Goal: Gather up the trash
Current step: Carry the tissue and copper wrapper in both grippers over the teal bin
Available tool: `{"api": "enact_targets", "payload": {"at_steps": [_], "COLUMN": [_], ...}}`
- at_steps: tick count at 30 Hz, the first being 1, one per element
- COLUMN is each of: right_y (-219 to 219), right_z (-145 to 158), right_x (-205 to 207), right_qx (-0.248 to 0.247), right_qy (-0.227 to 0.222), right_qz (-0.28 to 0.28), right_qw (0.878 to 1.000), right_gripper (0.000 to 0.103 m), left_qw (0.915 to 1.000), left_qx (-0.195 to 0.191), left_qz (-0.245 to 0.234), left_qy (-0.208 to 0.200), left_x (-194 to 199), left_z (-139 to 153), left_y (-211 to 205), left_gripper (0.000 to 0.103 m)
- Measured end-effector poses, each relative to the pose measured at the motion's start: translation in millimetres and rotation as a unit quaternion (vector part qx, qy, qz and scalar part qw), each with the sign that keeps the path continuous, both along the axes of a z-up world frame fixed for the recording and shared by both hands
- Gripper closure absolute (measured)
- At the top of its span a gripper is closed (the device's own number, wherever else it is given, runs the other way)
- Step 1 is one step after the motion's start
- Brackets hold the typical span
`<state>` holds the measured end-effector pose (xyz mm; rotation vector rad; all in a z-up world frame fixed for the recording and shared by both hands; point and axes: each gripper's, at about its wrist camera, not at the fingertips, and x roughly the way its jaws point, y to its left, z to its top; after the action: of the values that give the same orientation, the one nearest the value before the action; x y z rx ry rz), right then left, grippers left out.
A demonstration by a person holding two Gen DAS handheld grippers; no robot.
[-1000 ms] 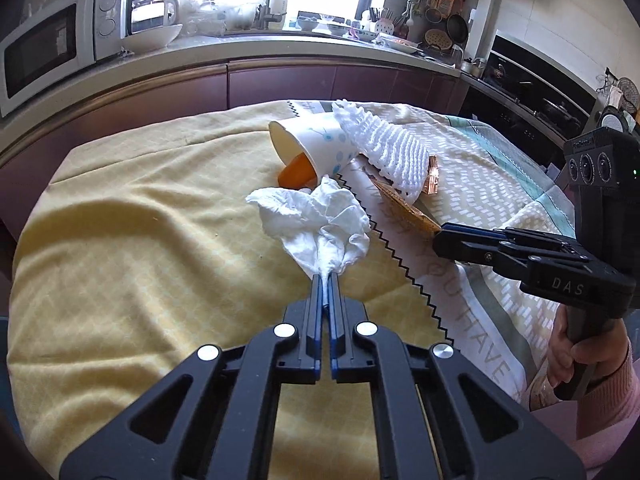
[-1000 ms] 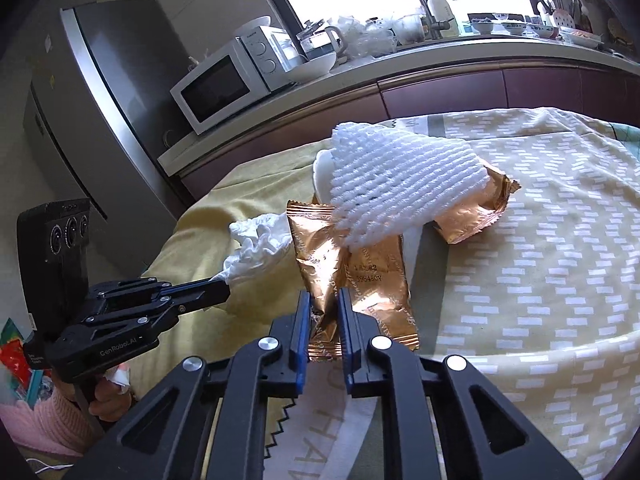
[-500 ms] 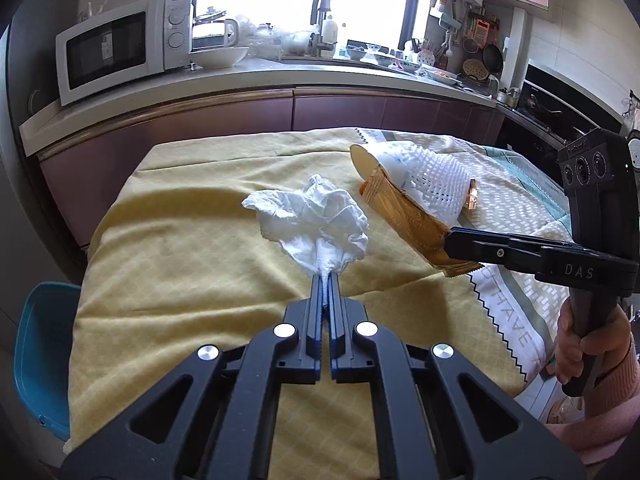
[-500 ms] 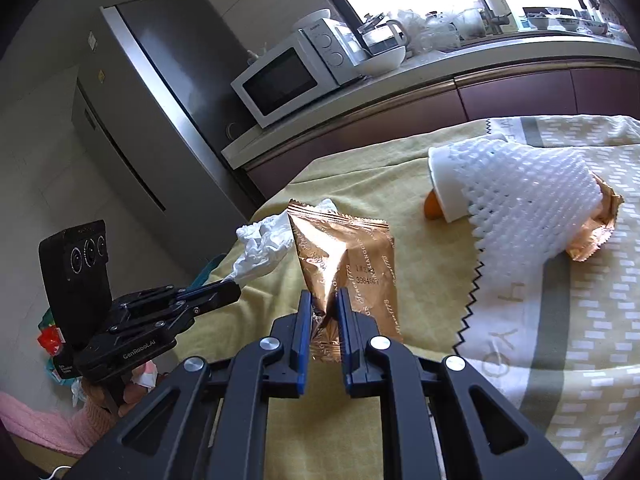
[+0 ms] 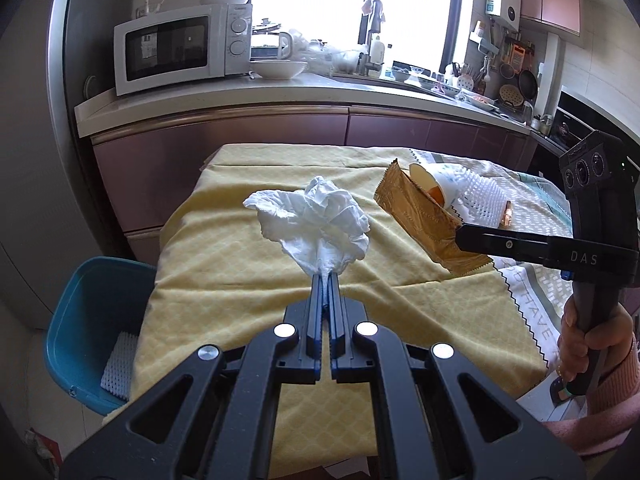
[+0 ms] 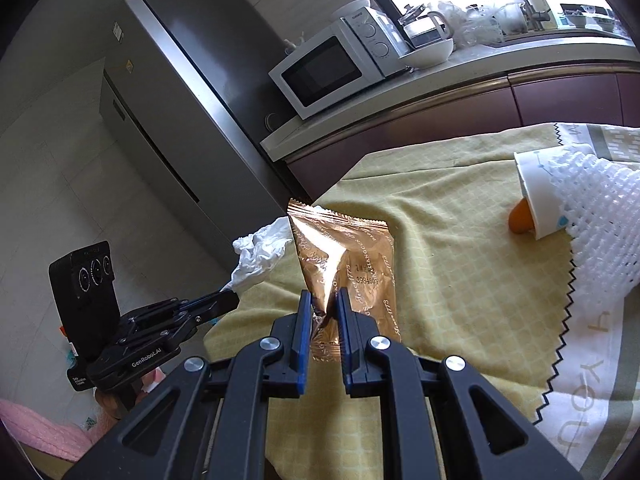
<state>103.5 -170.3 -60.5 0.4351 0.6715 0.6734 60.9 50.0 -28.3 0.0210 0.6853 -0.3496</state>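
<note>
Your left hand-held gripper (image 5: 325,276) pinches the crumpled tissue (image 5: 316,220) — your right hand-held gripper (image 6: 322,304) clamps the gold wrapper (image 6: 344,256) above the table (image 6: 440,280).

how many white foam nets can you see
2: one foam net lies on the table over the paper cup; another foam net lies in the blue bin beside the table. More may be hidden in the bin.

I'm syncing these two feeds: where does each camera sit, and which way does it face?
Left wrist: on the left gripper, facing the counter's white microwave, pinching crumpled white tissue; the right hand shows.
Right wrist: on the right gripper, facing the steel fridge, gripping a gold foil wrapper.
Shared: tissue, wrapper, yellow tablecloth, microwave.
</note>
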Motion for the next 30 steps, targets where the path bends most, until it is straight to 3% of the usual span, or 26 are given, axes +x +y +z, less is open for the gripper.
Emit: {"api": "enact_targets", "payload": {"at_steps": [30], "right_y": [96], "right_z": [15], "right_x": [30], "right_qx": [0.015], "right_qy": [0.0], "right_qz": [0.125], "right_qw": [0.992], "right_gripper": [0.092], "left_qw": [0.9928], "left_qx": [0.0], "left_qz": [0.119], "left_qy": [-0.009], "left_x": [-26], "left_z": [11], "left_y": [90], "left_gripper": [0.1]}}
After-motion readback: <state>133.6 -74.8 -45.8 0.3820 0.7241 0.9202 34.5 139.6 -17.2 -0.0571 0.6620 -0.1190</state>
